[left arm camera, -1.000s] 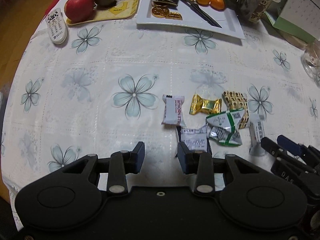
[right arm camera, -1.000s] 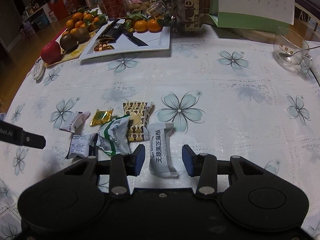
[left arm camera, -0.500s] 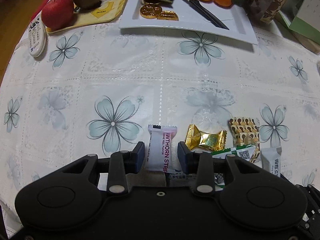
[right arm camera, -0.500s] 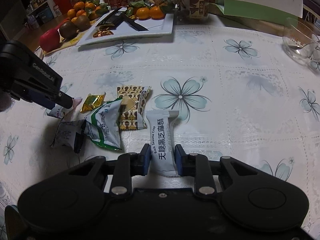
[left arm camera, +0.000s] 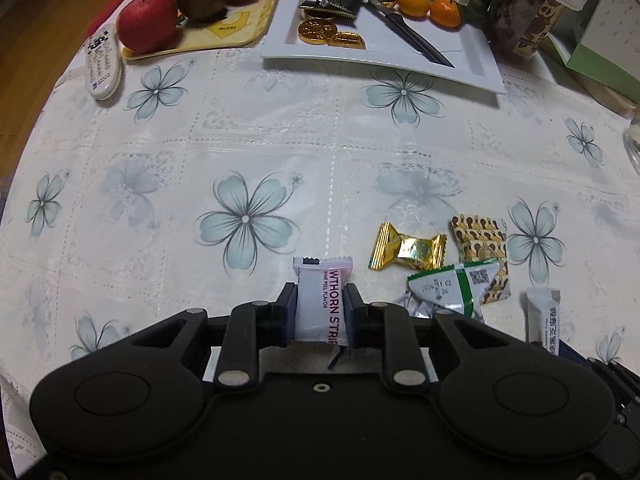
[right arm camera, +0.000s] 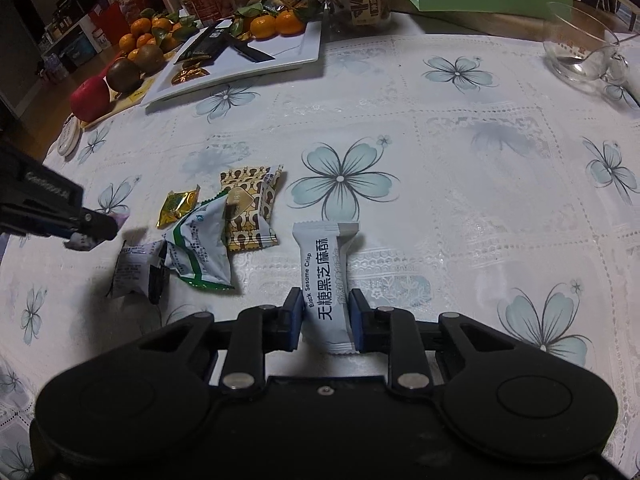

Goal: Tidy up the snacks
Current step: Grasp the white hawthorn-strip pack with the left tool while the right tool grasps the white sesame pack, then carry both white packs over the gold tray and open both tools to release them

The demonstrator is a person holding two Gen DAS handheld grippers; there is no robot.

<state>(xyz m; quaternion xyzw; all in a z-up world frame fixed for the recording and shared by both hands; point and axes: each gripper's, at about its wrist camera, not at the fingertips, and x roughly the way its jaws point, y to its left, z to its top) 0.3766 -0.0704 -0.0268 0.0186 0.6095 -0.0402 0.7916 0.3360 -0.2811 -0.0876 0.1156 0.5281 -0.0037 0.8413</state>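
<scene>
On the flowered tablecloth lies a white hawthorn strip packet; my left gripper is closing on it, and both pads press its sides. In the right wrist view my right gripper is shut on a white black sesame crisp packet that rests on the cloth. Between the two lie a gold candy, a brown patterned packet, a green and white packet and a small silver packet. The left gripper shows at the left edge of the right wrist view.
At the back stands a white plate with a knife, gold coins, a dark bar and mandarins. Left of it a yellow tray holds an apple and kiwis, beside a remote. A glass bowl sits far right.
My left gripper moved over the hawthorn packet and its jaws came in against it. My right jaws closed onto the sesame crisp packet that lay between them.
</scene>
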